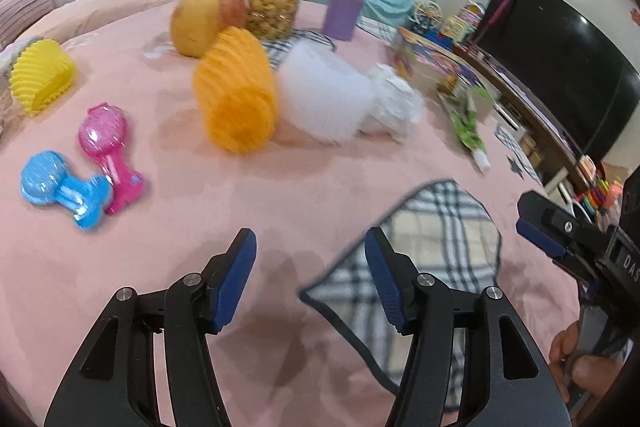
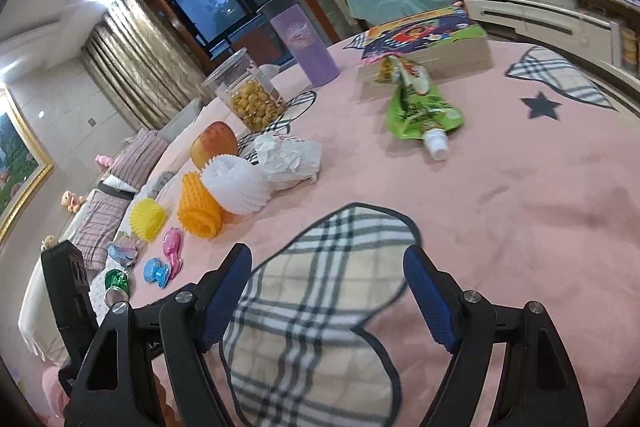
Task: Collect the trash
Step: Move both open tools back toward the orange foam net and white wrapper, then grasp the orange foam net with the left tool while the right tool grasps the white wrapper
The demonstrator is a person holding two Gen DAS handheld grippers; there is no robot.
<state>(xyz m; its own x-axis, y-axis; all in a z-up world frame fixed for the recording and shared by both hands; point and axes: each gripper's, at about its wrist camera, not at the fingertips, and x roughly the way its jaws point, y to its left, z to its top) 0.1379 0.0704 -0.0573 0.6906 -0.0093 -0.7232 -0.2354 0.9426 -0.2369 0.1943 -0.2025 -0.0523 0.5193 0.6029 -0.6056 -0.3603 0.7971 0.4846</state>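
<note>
Both the left tongs (image 1: 310, 267) and right tongs (image 2: 326, 291) hang apart and empty over the pink cloth, the crumpled paper (image 2: 289, 159) and green pouch (image 2: 424, 111) lying well ahead: light, soft, probably best pinched at a raised fold

We see a pink-covered counter (image 2: 520, 207) carrying orange foam net (image 2: 199, 211), white foam net (image 2: 236, 187), crumpled tissue (image 2: 290, 161), green spout pouch (image 2: 420, 113), apple (image 2: 214, 143), snack jar (image 2: 248, 95).
</note>
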